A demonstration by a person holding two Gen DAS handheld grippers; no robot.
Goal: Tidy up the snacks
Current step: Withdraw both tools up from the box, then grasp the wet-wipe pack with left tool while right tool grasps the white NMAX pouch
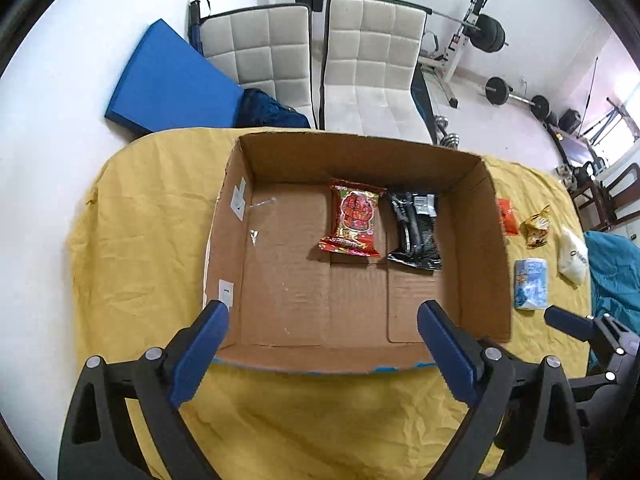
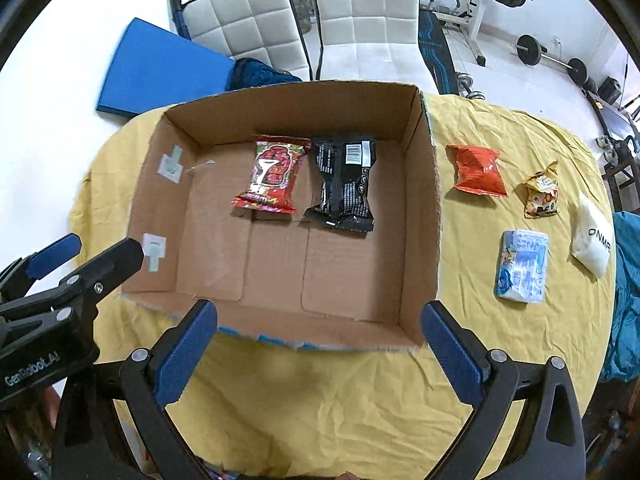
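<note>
Table under wrinkled yellow cloth (image 2: 320,400) fills lower frame. Cardboard box (image 2: 430,208) sits on cloth at centre, open top. On cloth right of box: orange packet (image 2: 478,172) nearest box, crumpled yellow packet (image 2: 542,196) further right, white packet (image 2: 592,240) (black lettering) at right edge, pale blue packet (image 2: 522,266) below them. All four apart.
</note>
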